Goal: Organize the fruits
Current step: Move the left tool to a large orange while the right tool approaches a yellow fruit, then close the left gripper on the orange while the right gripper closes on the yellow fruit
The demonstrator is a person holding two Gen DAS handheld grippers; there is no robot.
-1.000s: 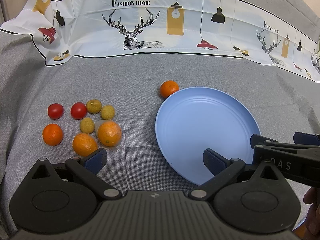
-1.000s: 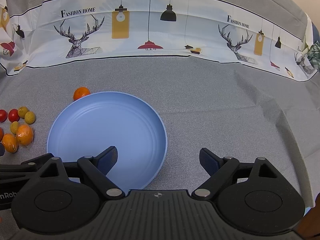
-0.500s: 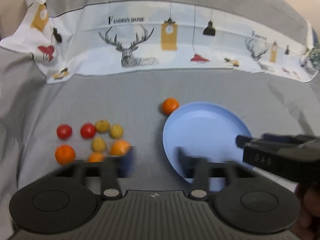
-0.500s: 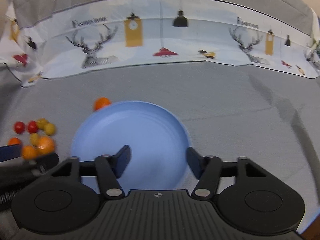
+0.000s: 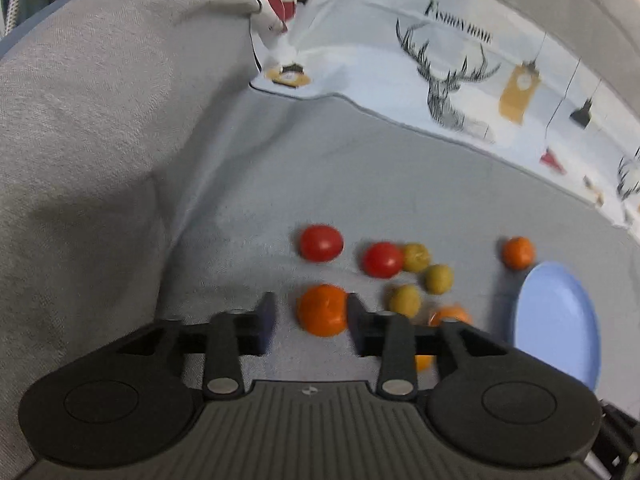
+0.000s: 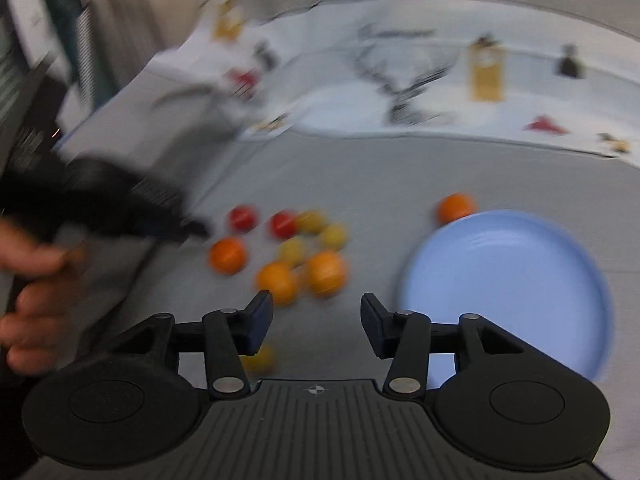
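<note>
A cluster of fruit lies on the grey cloth: two red tomatoes (image 5: 321, 243), three yellow-green fruits (image 5: 438, 278) and several oranges. My left gripper (image 5: 310, 322) is open, its jaws on either side of one orange (image 5: 323, 309), close to it. A blue plate (image 5: 556, 322) lies to the right, with a lone orange (image 5: 518, 253) at its far rim. My right gripper (image 6: 316, 322) is open and empty, just short of the fruit cluster (image 6: 296, 250); the plate (image 6: 508, 280) is to its right. The right view is blurred.
A printed white cloth (image 5: 460, 80) stands along the back. Grey fabric (image 5: 100, 140) rises at the left. The left gripper body and the hand (image 6: 36, 280) holding it show at the left of the right wrist view. A small yellow fruit (image 6: 260, 358) lies under the right gripper's left finger.
Both grippers have swung left from the plate toward the fruit cluster. Both have narrowed their jaws. The left gripper now straddles an orange.
</note>
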